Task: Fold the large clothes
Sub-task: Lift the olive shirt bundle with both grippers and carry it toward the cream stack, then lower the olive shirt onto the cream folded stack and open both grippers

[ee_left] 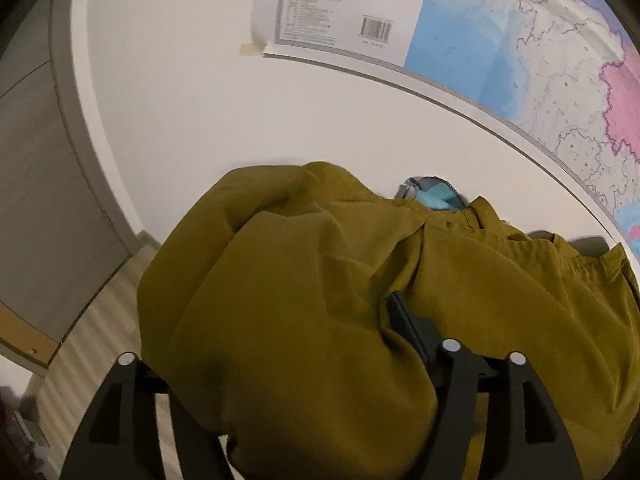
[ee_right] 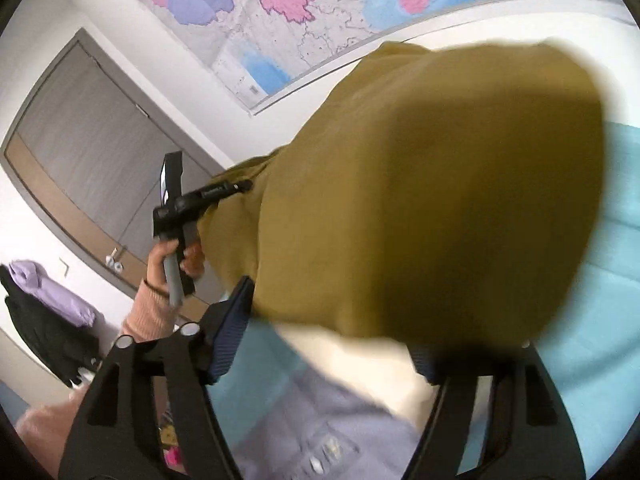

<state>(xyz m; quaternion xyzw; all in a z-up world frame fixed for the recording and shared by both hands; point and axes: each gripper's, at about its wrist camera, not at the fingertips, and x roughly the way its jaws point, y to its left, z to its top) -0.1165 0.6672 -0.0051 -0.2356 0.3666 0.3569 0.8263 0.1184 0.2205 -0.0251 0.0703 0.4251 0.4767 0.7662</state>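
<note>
A large mustard-yellow garment (ee_left: 320, 280) with a waistband and belt loops hangs bunched over my left gripper (ee_left: 304, 320). Its right finger (ee_left: 406, 322) pokes out of a fold, and the left finger is hidden under the cloth. The jaws stand wide and no pad is seen pressing. In the right wrist view the same garment (ee_right: 440, 184) fills the middle as a blurred bundle. My right gripper (ee_right: 332, 320) is open beneath it, its blue pads (ee_right: 234, 328) far apart. A hand (ee_right: 166, 258) in a pink sleeve holds the other gripper against the cloth's left edge.
A light blue sheet (ee_right: 592, 320) lies below, with a pale lavender garment (ee_right: 320, 420) on it. A wall map (ee_left: 540, 60) hangs behind. A grey door (ee_right: 92, 152) stands at the left, with purple and black clothes (ee_right: 48, 312) near it. Wood floor (ee_left: 100, 340) shows at the lower left.
</note>
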